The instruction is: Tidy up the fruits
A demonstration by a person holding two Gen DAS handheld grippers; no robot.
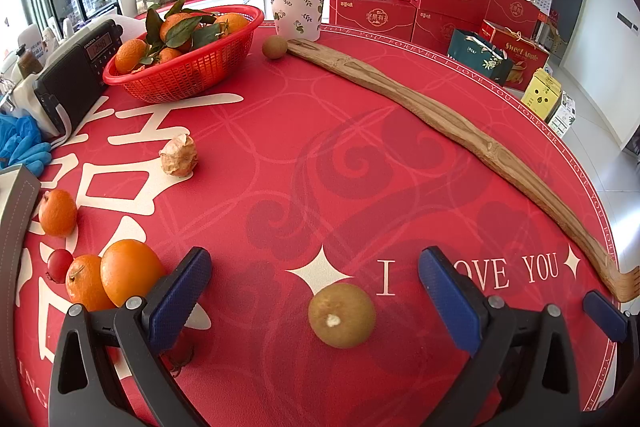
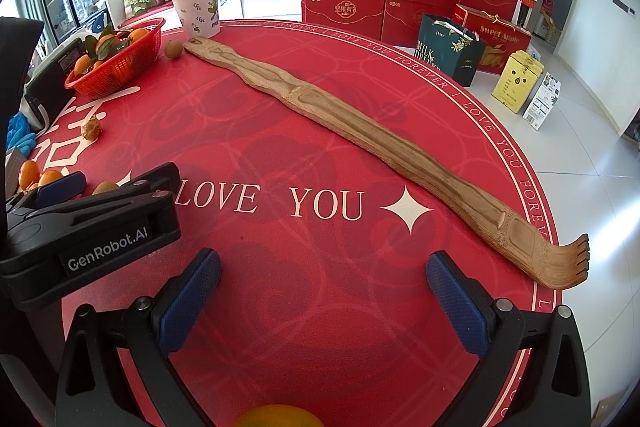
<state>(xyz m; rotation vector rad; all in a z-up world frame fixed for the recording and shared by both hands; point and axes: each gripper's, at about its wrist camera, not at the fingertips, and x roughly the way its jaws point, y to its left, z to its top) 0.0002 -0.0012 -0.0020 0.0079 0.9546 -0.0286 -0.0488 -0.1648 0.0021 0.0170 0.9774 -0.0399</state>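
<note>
Your left hand-held gripper [image 1: 316, 291] gapes wide around the brown fruit [image 1: 341, 315]; your right hand-held gripper [image 2: 324, 291] hangs wide, holding nothing.

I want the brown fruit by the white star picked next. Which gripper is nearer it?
Left. The left gripper straddles the brown fruit; the right gripper sits off to its right.

Basket [image 1: 188, 75] far left on table [image 1: 320, 155], backscratcher [image 1: 440, 115] right, cup [image 1: 296, 7] behind.

Brown-green round fruit [image 1: 341, 315] lies loose on the cloth; oranges [image 1: 114, 277] cluster leftward.
</note>
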